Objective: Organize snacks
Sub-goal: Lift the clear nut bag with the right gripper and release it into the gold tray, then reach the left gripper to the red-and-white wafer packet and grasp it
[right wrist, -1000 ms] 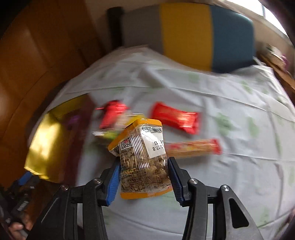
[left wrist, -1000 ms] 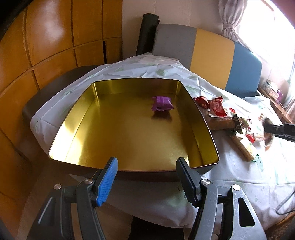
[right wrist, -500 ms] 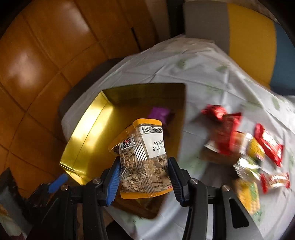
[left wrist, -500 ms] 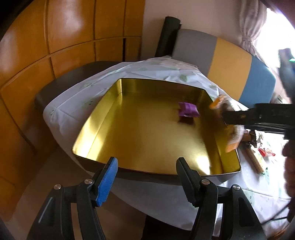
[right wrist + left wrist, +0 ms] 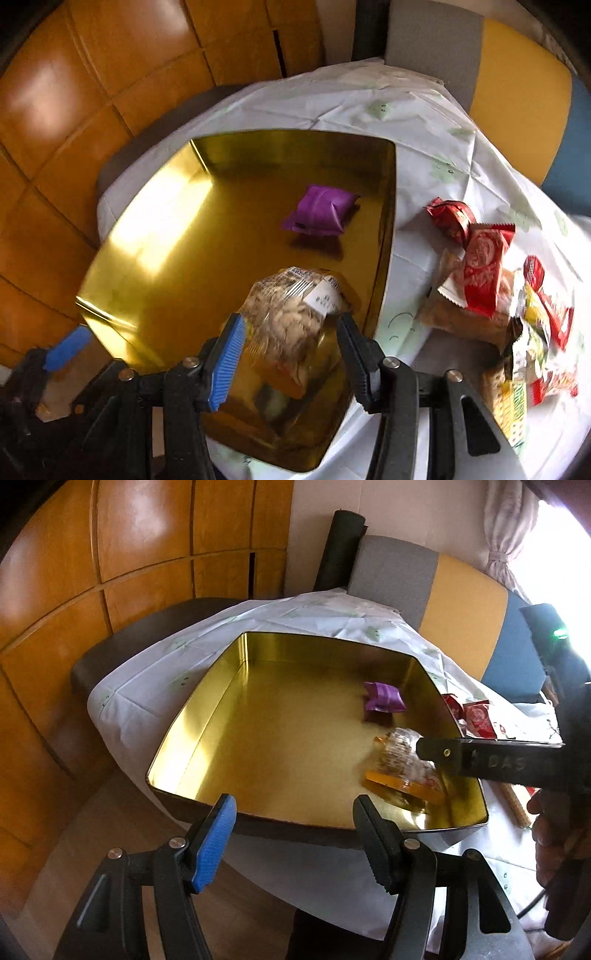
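The right gripper (image 5: 288, 332) is seen low in its own view with its jaws spread wider than the seed packet (image 5: 295, 325) between them. The packet is blurred, and whether the pads still touch it cannot be told; it appears to be released or just dropping. In the left view the same packet (image 5: 402, 768) lies at the lower right of the gold tin (image 5: 258, 716), near the right wall, probably so that it lands inside without striking the rim.

A purple packet (image 5: 319, 210) already rests on the tin floor toward the upper right, well apart from the seed packet. The remaining snacks (image 5: 487, 280) are heaped on the white tablecloth (image 5: 369, 99) at the right of the frame, outside the tin, so most of the sorting is judged undone.

The left gripper (image 5: 295, 834) is held open and empty at the bottom of its frame, just before the tin's near edge, apparently kept out of the way.

The heap's lower right part is cut off, and the labels are too smeared to read. The tin's near right corner is hidden behind the right gripper's body.
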{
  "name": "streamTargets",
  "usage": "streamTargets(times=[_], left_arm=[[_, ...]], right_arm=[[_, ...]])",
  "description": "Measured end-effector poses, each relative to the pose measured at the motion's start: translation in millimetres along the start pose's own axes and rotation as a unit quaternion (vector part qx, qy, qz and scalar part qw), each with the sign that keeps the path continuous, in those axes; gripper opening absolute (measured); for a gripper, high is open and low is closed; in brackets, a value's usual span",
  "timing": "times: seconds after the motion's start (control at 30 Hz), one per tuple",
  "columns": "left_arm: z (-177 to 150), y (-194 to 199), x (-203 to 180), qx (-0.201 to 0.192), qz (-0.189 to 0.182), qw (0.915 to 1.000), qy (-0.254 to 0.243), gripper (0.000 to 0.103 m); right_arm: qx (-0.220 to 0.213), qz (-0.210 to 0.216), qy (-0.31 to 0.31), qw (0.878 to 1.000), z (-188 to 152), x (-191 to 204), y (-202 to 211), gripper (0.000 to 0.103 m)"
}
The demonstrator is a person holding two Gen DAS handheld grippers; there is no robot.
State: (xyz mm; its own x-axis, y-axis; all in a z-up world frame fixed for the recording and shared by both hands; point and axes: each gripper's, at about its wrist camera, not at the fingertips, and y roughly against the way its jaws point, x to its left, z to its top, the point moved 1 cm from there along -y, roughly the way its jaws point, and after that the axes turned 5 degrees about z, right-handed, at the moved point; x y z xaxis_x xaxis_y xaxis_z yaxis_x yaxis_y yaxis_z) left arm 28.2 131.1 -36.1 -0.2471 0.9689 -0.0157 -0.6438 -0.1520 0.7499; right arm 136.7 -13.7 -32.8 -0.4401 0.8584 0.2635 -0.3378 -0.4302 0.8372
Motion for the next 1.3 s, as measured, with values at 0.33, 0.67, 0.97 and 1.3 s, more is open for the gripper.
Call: streamTargets(times=[0.33,0.67,0.97,1.3], left_arm=[[3,9,-16,-0.009,-0.011,0.9995,-0.027,0.066],[13,20,-54,-0.017,-0.045,0.9959,-0.077,0.066],[50,20,-118,0.004,-0.128,0.9835,-0.129,0.066],[103,-24,-205,0.051,-0.186,0.9630,-0.188,0.058]], right_arm=[[-0.068,-0.004,-0.047,0.997,-20,-44,65,0.053],[-0.044,-0.093,-0.091,0.991,-70,-139,107,0.053],[-0.015,-0.133,-0.090,0.987,-93,-203,125,0.059],[-0.043,-0.125,-0.157,0.979,-105,-242,137,0.059]])
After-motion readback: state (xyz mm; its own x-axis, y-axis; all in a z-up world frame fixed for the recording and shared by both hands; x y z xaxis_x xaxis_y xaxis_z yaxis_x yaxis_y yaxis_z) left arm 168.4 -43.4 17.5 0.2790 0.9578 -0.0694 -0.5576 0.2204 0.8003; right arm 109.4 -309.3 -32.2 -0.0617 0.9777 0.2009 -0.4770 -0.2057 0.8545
